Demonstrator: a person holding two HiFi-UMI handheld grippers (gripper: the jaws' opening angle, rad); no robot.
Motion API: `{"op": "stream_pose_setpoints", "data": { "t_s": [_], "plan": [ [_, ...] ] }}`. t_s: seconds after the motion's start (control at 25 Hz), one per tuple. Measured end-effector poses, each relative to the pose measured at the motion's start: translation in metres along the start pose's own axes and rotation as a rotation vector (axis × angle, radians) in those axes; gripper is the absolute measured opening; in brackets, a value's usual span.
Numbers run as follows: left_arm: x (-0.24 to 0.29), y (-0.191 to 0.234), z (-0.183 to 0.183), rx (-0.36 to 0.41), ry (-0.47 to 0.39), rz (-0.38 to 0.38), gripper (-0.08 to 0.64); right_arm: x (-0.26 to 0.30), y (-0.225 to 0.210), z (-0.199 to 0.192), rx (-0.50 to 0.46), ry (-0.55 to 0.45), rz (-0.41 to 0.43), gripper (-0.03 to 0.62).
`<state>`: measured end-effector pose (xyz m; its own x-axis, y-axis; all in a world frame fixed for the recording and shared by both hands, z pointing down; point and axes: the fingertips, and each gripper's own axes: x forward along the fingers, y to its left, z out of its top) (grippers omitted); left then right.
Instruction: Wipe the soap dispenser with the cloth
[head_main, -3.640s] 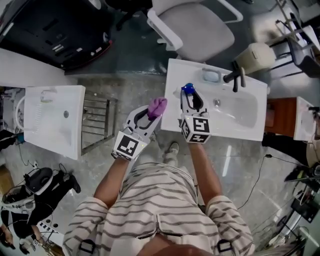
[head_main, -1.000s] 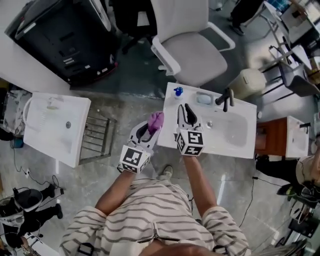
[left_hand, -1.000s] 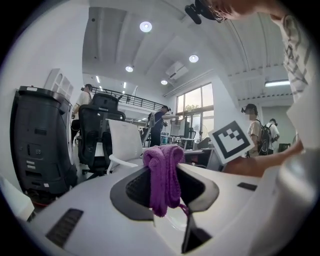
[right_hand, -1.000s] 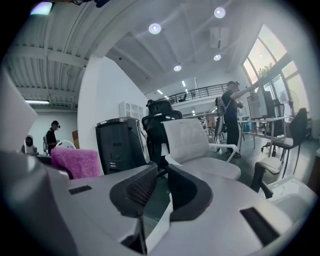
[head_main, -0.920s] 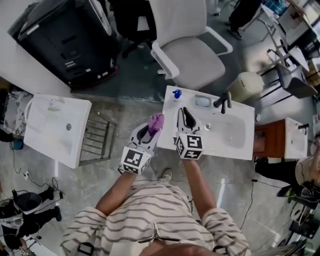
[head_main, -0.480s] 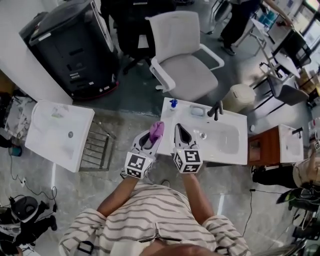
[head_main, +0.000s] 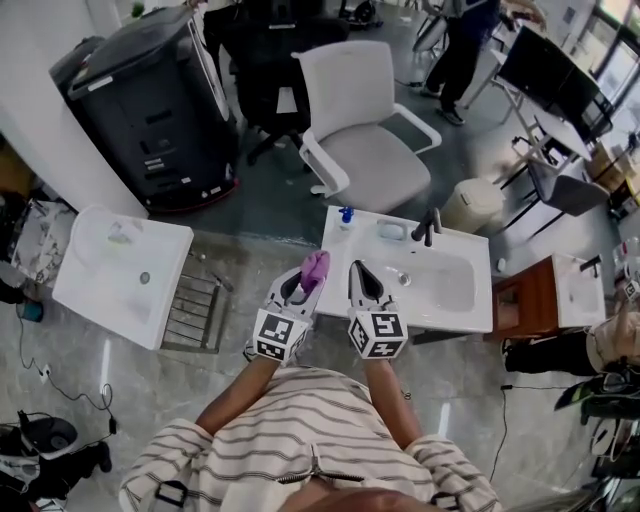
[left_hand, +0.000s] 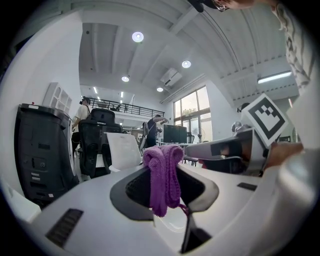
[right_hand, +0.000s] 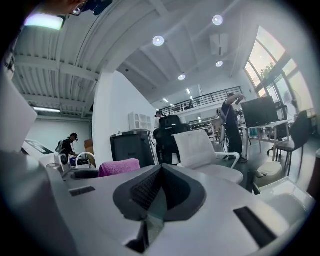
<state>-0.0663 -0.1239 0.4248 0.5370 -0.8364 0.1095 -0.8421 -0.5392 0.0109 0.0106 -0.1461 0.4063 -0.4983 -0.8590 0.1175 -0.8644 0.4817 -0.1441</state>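
Washbasin table (head_main: 440, 318) ahead, soap dispenser (head_main: 346, 213) at its 10 o'clock corner. Left gripper (head_main: 303, 280) fingers clamp cloth (head_main: 315, 265) for wiping; right gripper (head_main: 360, 272) fingers together, empty.

Open-plan office/test lab: free-standing sink unit (head_main: 470, 312) on bare floor; office chair (head_main: 366, 150) behind it, 2nd sink unit (head_main: 112, 268) to its left, monitor desks (head_main: 548, 72) back-right.

- The person is wearing a short-sleeved pale shirt (head_main: 310, 430) with thin dark horizontal stripes.
- Dark buckles (head_main: 172, 493) are showing at both shoulders.
- The left gripper (head_main: 303, 280) and right gripper (head_main: 359, 270) are showing smooth white shells and black-lined jaws.
- Each is bearing a marker cube (head_main: 279, 335) with black-and-white squares.
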Motion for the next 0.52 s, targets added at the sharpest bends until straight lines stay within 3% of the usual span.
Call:
{"op": "stream_pose_setpoints", "data": {
  "t_s": [0.24,0.52],
  "plan": [
    [0.001,0.001,0.009,0.012,-0.015,-0.001,0.12,-0.003,-0.004,0.009,0.011,-0.023,-0.009,-0.003],
    [0.082,0.051,-0.015,0.005,0.001,0.018,0.12,0.083,-0.055,-0.005,0.027,-0.012,0.013,-0.003]
  ]
}}
